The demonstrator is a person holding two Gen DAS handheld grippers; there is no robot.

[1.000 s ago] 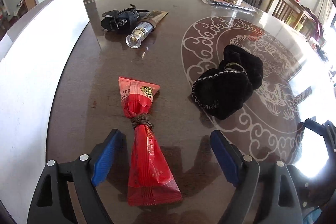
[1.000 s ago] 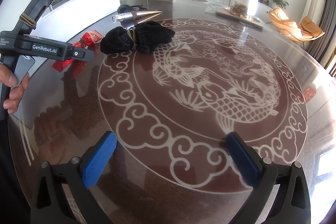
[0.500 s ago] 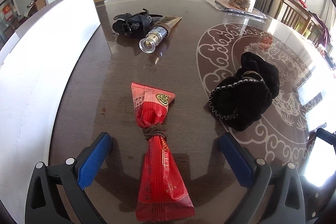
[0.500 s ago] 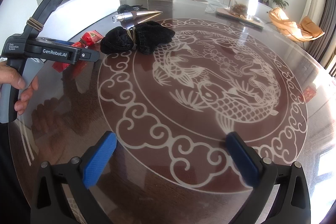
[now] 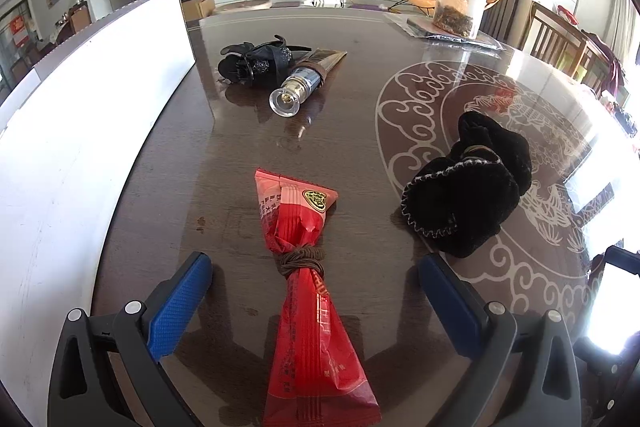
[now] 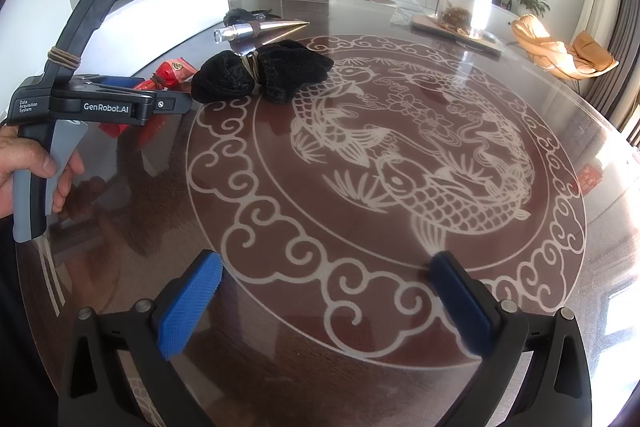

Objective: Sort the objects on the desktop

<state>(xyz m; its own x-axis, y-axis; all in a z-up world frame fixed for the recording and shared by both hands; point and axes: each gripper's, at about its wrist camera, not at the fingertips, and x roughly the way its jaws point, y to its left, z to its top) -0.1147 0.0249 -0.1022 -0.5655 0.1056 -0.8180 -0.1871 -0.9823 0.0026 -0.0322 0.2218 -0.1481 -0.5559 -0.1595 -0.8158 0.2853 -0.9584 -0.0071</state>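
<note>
Left wrist view: the left gripper (image 5: 316, 291) hangs over the dark table (image 5: 248, 131) with its blue pads spread wide, and the red packet (image 5: 308, 291) lies flat on the table between them, touched by neither pad. A brown band (image 5: 298, 259) cinches the packet at its waist, level with the fingertips. To the right of the packet, apart from it, sits a black cloth bundle (image 5: 468, 199) on the edge of the pale fish pattern. Farther back lie a black hair clip (image 5: 256, 65) and a tube (image 5: 306, 79) with a clear cap, touching each other. A white board (image 5: 92, 99) stands along the table's left side, and a clear jar (image 5: 460, 3) sits at the far right. Right wrist view: the right gripper (image 6: 324, 295) also stands wide open, with only bare patterned table (image 6: 360, 247) between its pads. At the left of this view a hand (image 6: 24, 167) grips the handle of the left gripper (image 6: 168, 99), whose fingers reach toward the packet (image 6: 172, 73). The bundle (image 6: 260, 75) lies just right of it, the tube (image 6: 260, 29) behind.
</note>
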